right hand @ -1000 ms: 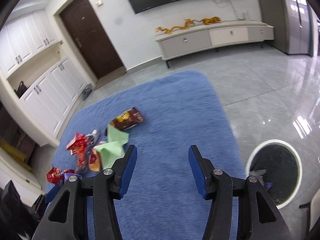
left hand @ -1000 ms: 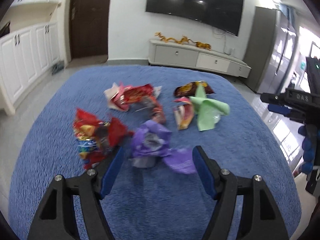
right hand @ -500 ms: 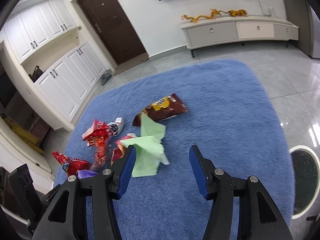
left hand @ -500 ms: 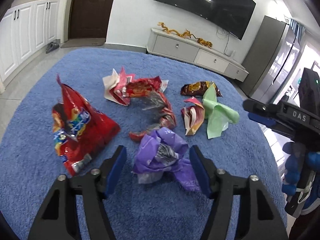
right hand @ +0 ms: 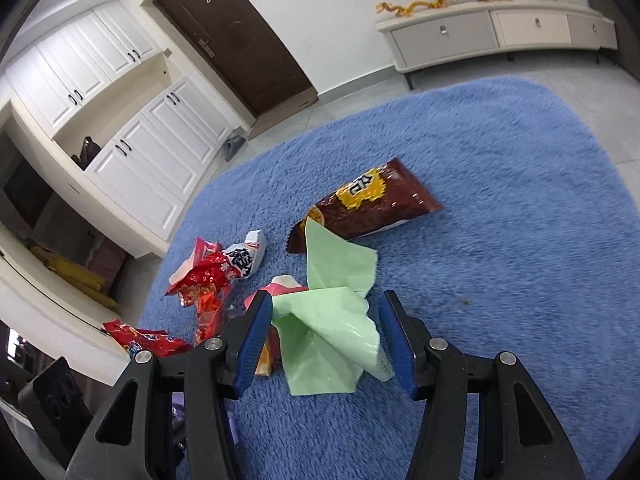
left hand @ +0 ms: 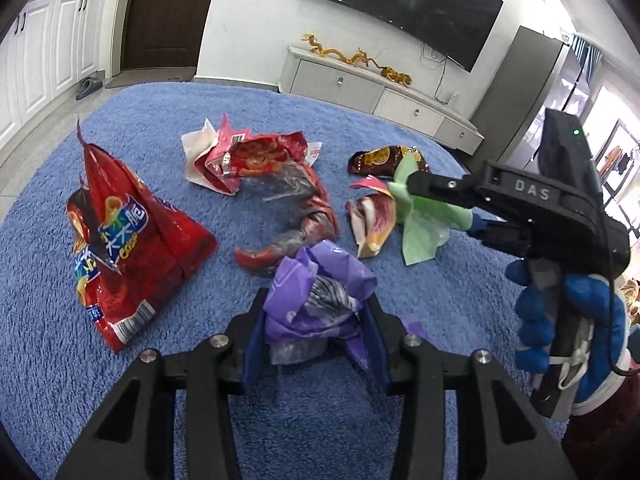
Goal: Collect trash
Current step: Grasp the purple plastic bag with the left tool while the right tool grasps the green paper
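Note:
Trash lies scattered on a blue rug [left hand: 240, 112]. My left gripper [left hand: 316, 328] is shut on a crumpled purple wrapper [left hand: 320, 296] near the rug's front. My right gripper [right hand: 326, 336] is open, its fingers on either side of a light green paper [right hand: 328, 332]; it also shows in the left wrist view [left hand: 440, 200], over the same green paper [left hand: 424, 228]. A large red chip bag [left hand: 120, 240] lies at the left. A brown snack bag [right hand: 368, 204] lies beyond the green paper.
Torn red wrappers [left hand: 256, 156] and a red-yellow wrapper [left hand: 372, 224] lie mid-rug. A white TV cabinet [left hand: 380, 92] stands against the far wall, white cupboards [right hand: 132, 152] at the left. Grey tile floor surrounds the rug.
My left gripper moved forward and closed on the purple wrapper. My right gripper moved left and down until its open fingers straddle the green paper.

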The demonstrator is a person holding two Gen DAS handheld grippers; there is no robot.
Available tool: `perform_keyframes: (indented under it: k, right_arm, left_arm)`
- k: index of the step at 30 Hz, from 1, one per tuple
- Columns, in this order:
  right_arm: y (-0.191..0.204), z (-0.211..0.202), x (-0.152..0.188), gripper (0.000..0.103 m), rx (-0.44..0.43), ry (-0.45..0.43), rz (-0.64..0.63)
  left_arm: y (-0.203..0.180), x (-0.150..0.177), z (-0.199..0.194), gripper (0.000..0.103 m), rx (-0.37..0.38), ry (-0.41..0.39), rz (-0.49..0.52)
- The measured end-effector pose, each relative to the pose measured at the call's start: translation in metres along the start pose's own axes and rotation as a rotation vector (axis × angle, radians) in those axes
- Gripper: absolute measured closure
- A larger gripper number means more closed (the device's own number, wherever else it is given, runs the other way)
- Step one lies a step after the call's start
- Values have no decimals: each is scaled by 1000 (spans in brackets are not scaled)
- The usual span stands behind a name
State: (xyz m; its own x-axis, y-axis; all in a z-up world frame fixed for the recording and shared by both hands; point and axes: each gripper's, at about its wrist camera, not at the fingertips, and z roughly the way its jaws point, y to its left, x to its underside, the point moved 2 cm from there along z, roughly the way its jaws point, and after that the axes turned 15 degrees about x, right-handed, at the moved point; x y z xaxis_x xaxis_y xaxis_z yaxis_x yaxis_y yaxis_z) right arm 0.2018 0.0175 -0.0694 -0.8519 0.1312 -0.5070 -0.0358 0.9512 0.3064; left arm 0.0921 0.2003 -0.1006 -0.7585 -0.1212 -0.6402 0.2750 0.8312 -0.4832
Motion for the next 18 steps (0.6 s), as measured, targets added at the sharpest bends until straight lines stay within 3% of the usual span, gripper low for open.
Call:
perform_keyframes:
  k: [4,8,11,18]
  right_arm:
    - [2,10,1,48,-34,17,18]
    - [3,14,0,64,-54,17,25]
    - [4,7,2,69,-51,-8,9]
    - [6,-26,13,71,-43,-61,-14]
  left_arm:
    - [1,0,-1,62,3,-2,-3]
    - [2,4,-7,62,1,-7,-1]
    - [3,5,-11,63,5,-12,0]
    - [-10,12,-23,67,7,-22,30]
